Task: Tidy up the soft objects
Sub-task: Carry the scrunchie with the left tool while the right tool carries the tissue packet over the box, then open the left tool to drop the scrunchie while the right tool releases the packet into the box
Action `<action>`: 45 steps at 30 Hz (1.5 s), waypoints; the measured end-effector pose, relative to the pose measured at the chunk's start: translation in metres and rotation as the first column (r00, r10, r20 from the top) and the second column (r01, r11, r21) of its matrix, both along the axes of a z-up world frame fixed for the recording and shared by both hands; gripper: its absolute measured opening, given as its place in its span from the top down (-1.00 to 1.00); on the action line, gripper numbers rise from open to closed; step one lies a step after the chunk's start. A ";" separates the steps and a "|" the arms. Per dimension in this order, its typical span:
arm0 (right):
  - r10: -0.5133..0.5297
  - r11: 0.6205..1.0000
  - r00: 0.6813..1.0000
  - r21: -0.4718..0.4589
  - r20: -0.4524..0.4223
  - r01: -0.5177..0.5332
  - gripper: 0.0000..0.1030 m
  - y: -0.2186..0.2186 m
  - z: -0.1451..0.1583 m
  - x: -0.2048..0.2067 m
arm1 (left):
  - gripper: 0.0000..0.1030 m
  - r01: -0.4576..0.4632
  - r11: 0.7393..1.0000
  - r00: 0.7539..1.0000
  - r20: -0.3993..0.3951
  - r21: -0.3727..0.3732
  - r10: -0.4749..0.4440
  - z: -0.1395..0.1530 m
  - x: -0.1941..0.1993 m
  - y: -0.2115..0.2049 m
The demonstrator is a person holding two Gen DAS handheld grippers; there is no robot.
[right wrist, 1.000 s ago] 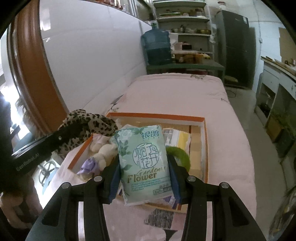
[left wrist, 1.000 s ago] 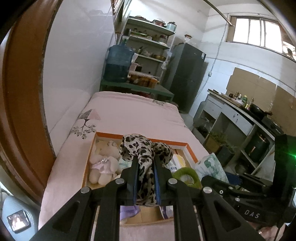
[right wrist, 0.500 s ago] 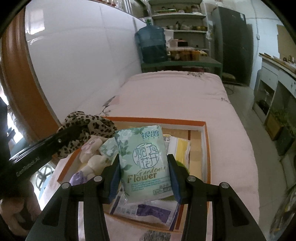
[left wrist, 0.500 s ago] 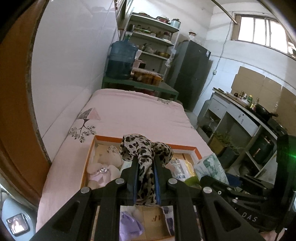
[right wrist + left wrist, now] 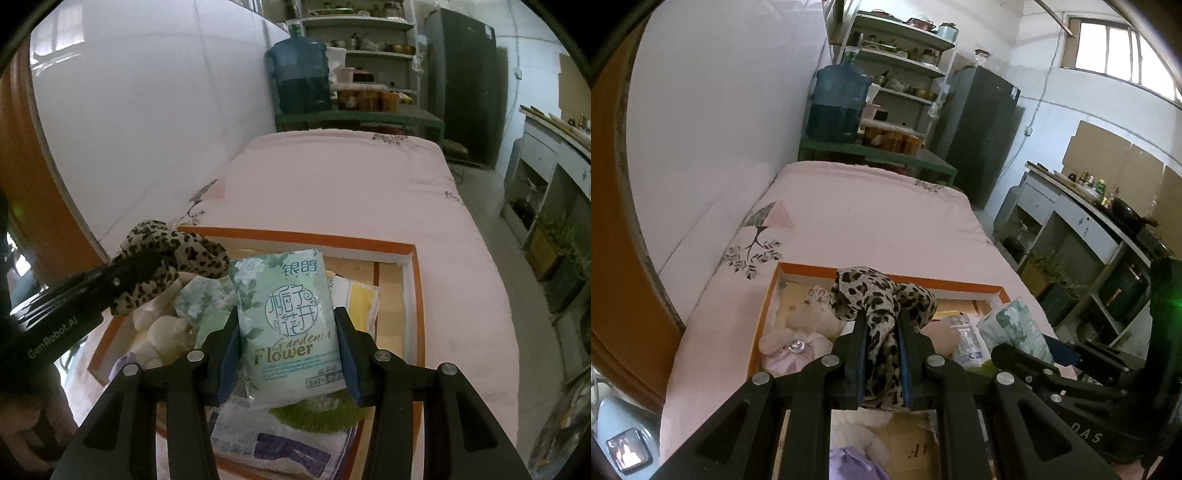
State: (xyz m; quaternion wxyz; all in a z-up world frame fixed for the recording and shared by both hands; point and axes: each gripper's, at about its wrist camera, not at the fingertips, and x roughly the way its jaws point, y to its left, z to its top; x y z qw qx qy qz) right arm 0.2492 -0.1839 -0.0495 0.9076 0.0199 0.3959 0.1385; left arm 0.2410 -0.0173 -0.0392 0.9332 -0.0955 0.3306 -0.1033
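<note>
My left gripper [image 5: 881,325] is shut on a leopard-print cloth [image 5: 875,295], which bunches above the fingertips and hangs down between them. It hovers over the left part of an orange-rimmed box [image 5: 768,295] on the pink bed. My right gripper [image 5: 288,325] is shut on a green tissue pack [image 5: 288,325] printed "Gardenia Flower", held upright over the same box [image 5: 415,291]. In the right wrist view the left gripper [image 5: 162,258] and the cloth [image 5: 173,243] show at the left. Inside the box lie a cream plush toy [image 5: 155,328], a green fuzzy item [image 5: 314,413], packets and a purple thing [image 5: 849,461].
The pink bed [image 5: 868,221] runs away from the box toward a green bench with a blue water jug [image 5: 838,103] and shelves. A white wall [image 5: 720,110] lies at the left, a wooden frame [image 5: 613,221] nearer. Counters and plants [image 5: 1052,266] stand across the aisle at the right.
Both grippers have moved forward and lower over the box, still holding the cloth and the tissue pack. More of the box now lies under and behind the fingers.
</note>
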 end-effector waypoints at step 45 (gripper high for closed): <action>0.009 1.000 0.999 -0.024 0.034 -0.008 -0.31 0.002 -0.014 0.008 | -0.05 0.038 0.999 0.994 -0.105 -0.025 -0.040 -0.048 0.016 0.001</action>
